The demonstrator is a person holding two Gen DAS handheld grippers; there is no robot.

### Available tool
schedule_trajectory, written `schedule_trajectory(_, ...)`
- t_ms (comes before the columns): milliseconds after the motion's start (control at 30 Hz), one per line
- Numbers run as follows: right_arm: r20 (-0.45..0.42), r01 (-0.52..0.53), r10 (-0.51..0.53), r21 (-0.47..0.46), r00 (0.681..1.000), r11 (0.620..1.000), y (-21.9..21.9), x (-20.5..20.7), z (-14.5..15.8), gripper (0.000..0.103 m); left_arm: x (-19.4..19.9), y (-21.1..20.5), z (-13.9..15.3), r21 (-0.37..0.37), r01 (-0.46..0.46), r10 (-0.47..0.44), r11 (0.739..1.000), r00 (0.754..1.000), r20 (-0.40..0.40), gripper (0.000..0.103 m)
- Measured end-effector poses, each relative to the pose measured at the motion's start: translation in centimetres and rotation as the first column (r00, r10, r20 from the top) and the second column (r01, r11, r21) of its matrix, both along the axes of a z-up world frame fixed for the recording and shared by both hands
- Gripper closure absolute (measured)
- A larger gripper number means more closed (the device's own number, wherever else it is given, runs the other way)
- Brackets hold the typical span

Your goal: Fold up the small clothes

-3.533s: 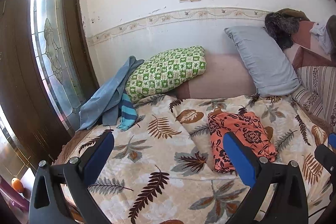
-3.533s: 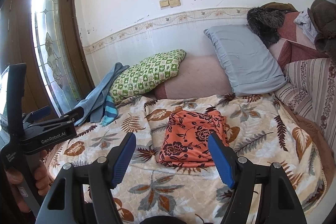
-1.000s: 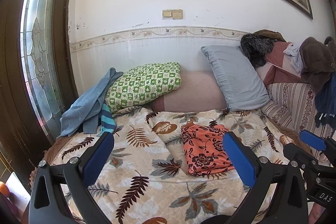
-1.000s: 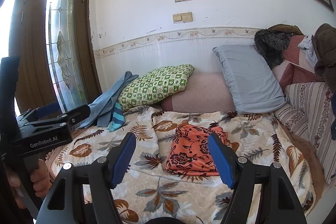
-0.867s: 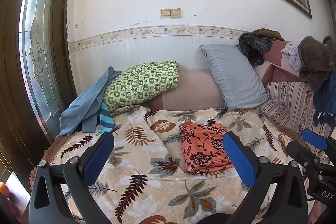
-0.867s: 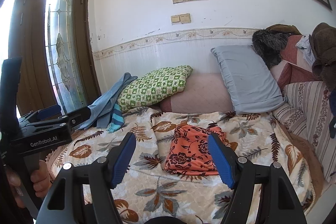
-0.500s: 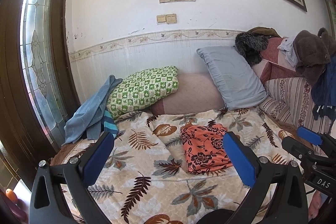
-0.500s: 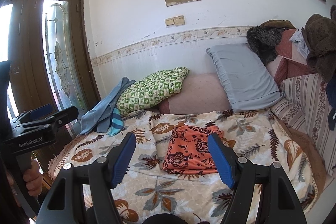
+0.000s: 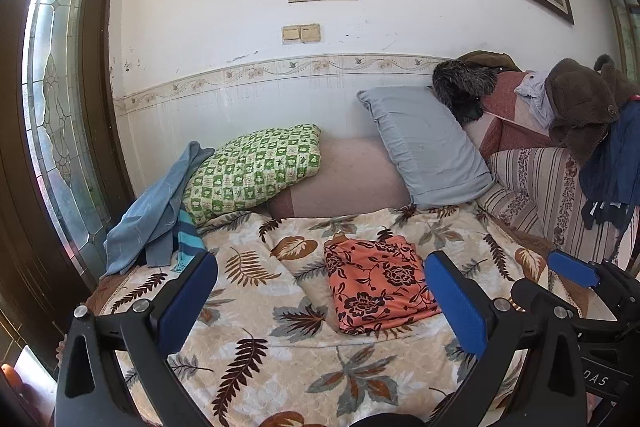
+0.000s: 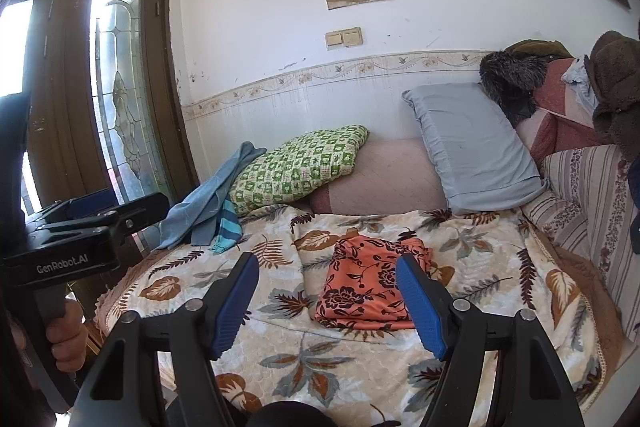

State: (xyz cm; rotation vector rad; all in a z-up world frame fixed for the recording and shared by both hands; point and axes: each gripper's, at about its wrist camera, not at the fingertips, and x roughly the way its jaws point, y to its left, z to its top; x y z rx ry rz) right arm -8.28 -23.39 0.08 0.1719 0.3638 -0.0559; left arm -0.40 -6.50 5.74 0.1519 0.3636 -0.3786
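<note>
Two claws hang above the near edge of the bed (image 9: pixel 256 347), both with jaws spread wide and nothing between them. At the far left, against the glazed door (image 9: pixel 56 131), a blue cloth (image 9: pixel 156 211) with a striped turquoise piece under it lies crumpled at the bed's corner, half propped on the green checked pillow (image 9: pixel 256 167); it looks like the next small garment to fold, though its kind cannot be told. The left claw (image 9: pixel 320 311) frames the leaf-print bedspread and, toward its right finger, the orange floral garment (image 9: pixel 376 287), which lies flat near the middle of the bed as a tidy rectangle, apparently already folded. From the right wrist view, the right claw (image 10: pixel 328 303) is held back from the same orange piece (image 10: pixel 368 291), touching nothing. Further right stand a grey pillow (image 9: pixel 424 147) and a striped couch arm (image 9: pixel 548 195) heaped with dark coats.

If the blue cloth is next, the sound way is to reach left with the left claw, pinch a single layer at a clear edge or corner rather than a bunched wad, and draw it onto open bedspread beside the orange piece, not over it. Spread it flat with both claws before any crease is made, since the quilted cover is soft and rumpled and will drag the fabric.

No basket, box or other container shows in either view; the folded piece simply rests on the bed.
</note>
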Motion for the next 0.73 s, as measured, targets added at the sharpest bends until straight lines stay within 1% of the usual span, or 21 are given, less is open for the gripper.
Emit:
schedule_trajectory(200,-0.042,0.018,-0.018,-0.004,0.999,1.0,-0.2,3.4,-0.7,0.028,3.0,-0.5,-0.8,0.013,0.027,-0.026,1.0,1.0,-0.016,0.0)
schedule_trajectory(300,-0.062,0.01,-0.011,-0.01,0.998,1.0,0.0,5.8,-1.1,0.028,4.8,-0.6,-1.1,0.024,0.006,-0.006,1.0,1.0,-0.022,0.0)
schedule_trajectory(433,-0.077,-0.023,0.026,0.038,0.997,0.999,-0.2,8.3,-1.6,0.028,6.7,-0.5,-1.4,0.037,-0.026,0.027,0.999,0.999,-0.017,0.0)
schedule_trajectory(500,-0.084,-0.027,0.03,0.043,0.996,0.999,-0.2,9.1,-2.0,0.028,7.2,-0.6,-1.6,0.047,-0.033,0.033,0.998,0.999,-0.017,0.0)
schedule_trajectory(733,-0.098,-0.035,0.041,0.058,0.994,0.998,-1.0,10.3,-3.0,0.028,8.3,-1.3,-2.2,0.031,-0.031,0.031,0.999,0.999,-0.023,0.0)
